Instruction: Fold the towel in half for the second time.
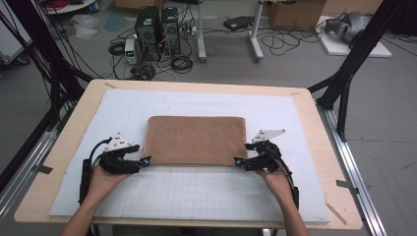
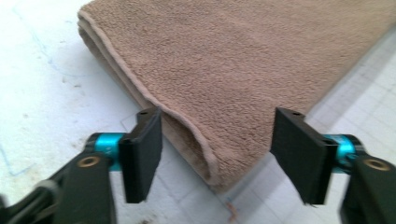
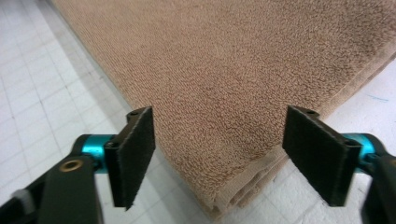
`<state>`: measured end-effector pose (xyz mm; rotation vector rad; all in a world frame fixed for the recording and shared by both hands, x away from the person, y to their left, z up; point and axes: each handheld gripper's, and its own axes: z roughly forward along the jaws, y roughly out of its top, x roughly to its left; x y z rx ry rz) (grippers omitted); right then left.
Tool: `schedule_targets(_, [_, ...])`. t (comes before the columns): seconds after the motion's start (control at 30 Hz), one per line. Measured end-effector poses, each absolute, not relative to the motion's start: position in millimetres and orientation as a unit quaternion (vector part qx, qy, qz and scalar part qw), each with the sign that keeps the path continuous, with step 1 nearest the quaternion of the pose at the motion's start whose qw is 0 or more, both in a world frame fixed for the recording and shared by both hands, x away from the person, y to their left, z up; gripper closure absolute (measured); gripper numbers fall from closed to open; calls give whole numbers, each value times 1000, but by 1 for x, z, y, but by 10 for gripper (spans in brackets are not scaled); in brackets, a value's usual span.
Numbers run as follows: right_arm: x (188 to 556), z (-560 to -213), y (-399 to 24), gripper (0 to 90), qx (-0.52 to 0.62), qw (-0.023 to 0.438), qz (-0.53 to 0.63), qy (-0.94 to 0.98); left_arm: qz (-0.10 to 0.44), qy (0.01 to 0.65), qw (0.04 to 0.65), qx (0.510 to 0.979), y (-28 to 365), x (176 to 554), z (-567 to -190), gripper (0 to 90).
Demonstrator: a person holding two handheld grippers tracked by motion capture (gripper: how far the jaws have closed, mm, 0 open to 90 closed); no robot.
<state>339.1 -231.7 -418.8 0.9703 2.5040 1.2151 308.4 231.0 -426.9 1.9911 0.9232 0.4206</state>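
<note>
A folded brown towel [image 1: 196, 139] lies flat in the middle of the white gridded mat [image 1: 196, 196]. My left gripper [image 1: 145, 161] sits at the towel's near left corner [image 2: 212, 172], jaws wide apart with the corner between them and no pad touching it. My right gripper [image 1: 238, 162] is at the near right corner [image 3: 219, 200], also open, its pads [image 3: 135, 154] standing clear on either side of the layered cloth. Both corners rest on the mat.
The mat covers a wooden table [image 1: 74, 128] with bare margins all round. Black frame legs [image 1: 344, 83] stand at both sides. Computer cases [image 1: 157, 29] and cables lie on the floor beyond the far edge.
</note>
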Motion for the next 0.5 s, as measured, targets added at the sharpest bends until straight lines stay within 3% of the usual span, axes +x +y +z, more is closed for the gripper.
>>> schedule_targets(0.2, [332, -415, -233, 186, 329, 99, 415, 842, 171, 374, 442, 797, 238, 302, -426, 243])
schedule_targets(0.5, [321, -413, -240, 157, 329, 104, 419, 840, 174, 373, 445, 796, 246, 292, -425, 220])
